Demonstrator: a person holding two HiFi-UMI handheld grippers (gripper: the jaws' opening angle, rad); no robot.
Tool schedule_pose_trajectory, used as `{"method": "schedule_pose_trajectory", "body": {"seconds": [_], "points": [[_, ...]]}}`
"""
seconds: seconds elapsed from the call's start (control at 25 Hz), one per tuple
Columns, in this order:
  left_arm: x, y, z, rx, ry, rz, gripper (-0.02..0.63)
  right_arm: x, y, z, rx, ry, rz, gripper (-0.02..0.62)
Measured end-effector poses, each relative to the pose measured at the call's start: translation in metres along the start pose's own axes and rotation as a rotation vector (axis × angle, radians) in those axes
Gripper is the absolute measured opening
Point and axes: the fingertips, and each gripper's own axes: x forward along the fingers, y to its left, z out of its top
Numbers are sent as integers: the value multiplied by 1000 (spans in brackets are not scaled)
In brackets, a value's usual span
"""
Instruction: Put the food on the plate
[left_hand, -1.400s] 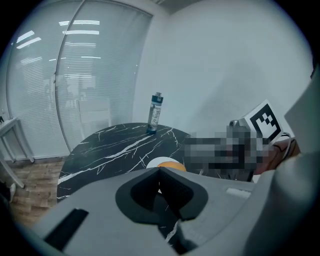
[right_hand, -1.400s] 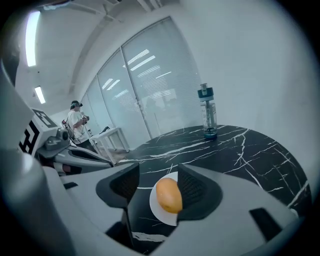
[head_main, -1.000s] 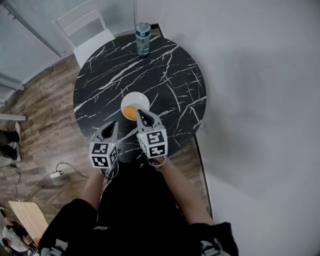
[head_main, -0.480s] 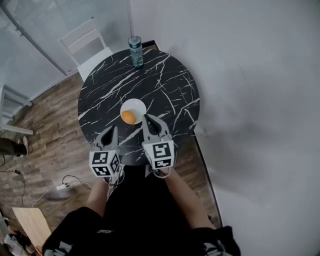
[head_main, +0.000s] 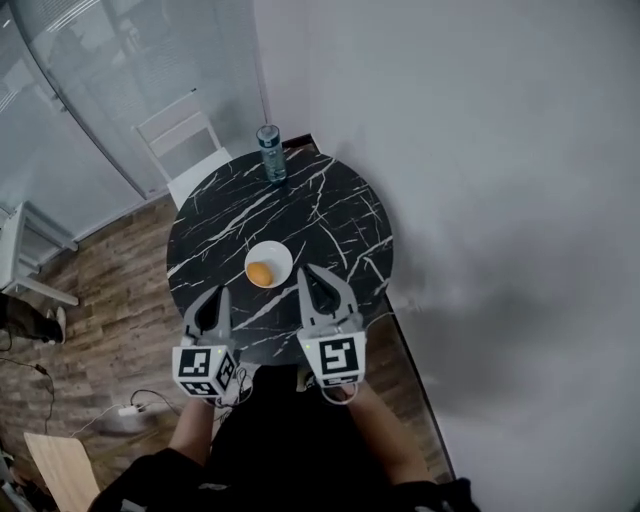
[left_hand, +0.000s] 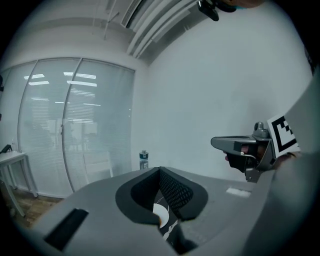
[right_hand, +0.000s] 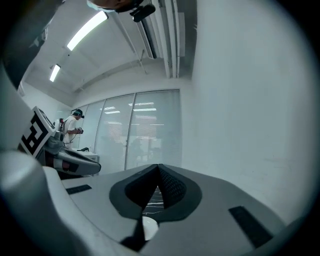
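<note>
Food (head_main: 259, 273) already on the plate (head_main: 283, 255), I think
Head view: both grippers sit short of the plate, nothing carried. Left gripper (left_hand: 160, 171) view: jaws pressed together, empty. Right gripper (right_hand: 159, 167) view: same. Keep them clear, don't nudge it.

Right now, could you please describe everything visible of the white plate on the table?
The plate is small, round and plain white, smooth like ceramic. It lies flat and upright on the round black marble-patterned table, slightly toward the person's side of its middle. One rounded orange food item rests on it, off-centre toward the near-left rim. Nothing else touches it.
</note>
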Motion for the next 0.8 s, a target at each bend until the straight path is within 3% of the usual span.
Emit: {"method": "schedule_pose_trajectory", "body": {"seconds": [0.12, 0.24, 0.8], "points": [[-11, -5, 17, 25, -38, 4, -2, -13, -4, 21, -6, -32, -4, -5], [-15, -4, 31, -1, -60, 5, 0, -19, -9, 33, 4, -45, -11, -5], [-22, -17, 43, 2, -79, -10, -2, -28, -18, 38, 17, -43, -13, -5]]}}
